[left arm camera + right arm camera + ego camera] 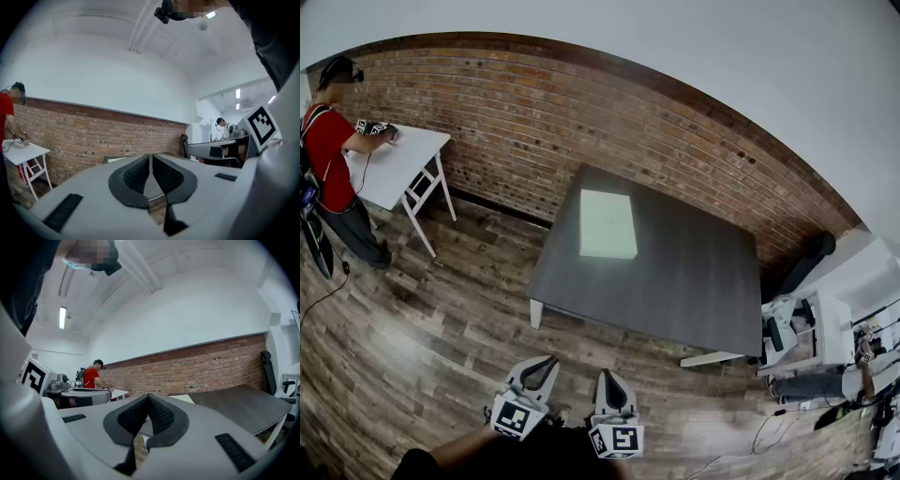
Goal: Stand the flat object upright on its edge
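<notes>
A pale, flat rectangular object (607,223) lies flat on the far left part of a dark grey table (675,281). Both grippers hover over the floor, well short of the table's near edge. In the head view my left gripper (547,361) and right gripper (607,376) sit side by side at the bottom, pointing level toward the table. Each is shut with nothing between its pads. The left gripper view shows its shut jaws (151,156) and the flat object (117,160) far off. In the right gripper view, beyond its shut jaws (148,396), the flat object (185,399) rests on the table (234,406).
A brick wall (581,122) runs behind the table. At far left a person in a red shirt (333,150) works at a white table (403,155). White furniture, gear and cables (825,347) crowd the right side. Wood-plank floor (441,328) lies between me and the table.
</notes>
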Demonstrator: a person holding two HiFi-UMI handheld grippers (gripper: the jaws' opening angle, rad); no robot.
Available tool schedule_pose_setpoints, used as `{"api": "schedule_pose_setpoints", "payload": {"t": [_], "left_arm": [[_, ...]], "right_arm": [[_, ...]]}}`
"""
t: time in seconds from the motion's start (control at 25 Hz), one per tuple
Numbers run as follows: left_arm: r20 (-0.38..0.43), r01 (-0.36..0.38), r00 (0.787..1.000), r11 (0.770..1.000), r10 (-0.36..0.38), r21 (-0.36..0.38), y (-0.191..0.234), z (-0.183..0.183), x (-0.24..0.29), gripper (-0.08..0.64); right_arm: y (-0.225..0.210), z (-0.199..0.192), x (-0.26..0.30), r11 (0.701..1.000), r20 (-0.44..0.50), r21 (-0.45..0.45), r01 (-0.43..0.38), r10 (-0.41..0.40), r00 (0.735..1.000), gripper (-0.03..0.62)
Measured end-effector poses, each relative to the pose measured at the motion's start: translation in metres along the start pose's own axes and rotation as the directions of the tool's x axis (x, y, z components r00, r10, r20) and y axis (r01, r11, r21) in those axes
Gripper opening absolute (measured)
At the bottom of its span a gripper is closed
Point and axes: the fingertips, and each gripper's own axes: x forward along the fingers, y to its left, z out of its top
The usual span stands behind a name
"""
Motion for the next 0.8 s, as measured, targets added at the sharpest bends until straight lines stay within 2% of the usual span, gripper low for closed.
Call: {"api": "schedule_pose_setpoints", "payload": {"t": [0.28, 0.48, 0.8], "left_arm": [[0.002, 0.004, 1.000, 1.000, -0.004, 0.001, -0.006, 0.002, 0.006, 0.048], [-0.005, -0.001, 1.000, 1.000, 0.001, 0.007, -0.012, 0.000, 0.012, 0.048], [-0.004, -0.013, 1.000, 1.000, 0.013, 0.004, -0.039, -0.003, 0.027, 0.048]], "right_arm": [[-0.007, 0.003, -0.001, 1.000, 0.002, -0.003, -0.001, 0.001, 1.000, 0.025], [-0.013, 0.005, -0.003, 0.999, 0.015, 0.009, -0.030, 0.030, 0.999, 0.025], [-0.035, 0.005, -0.017, 0.999, 0.021, -0.008, -0.054, 0.054, 0.998, 0.025]]}}
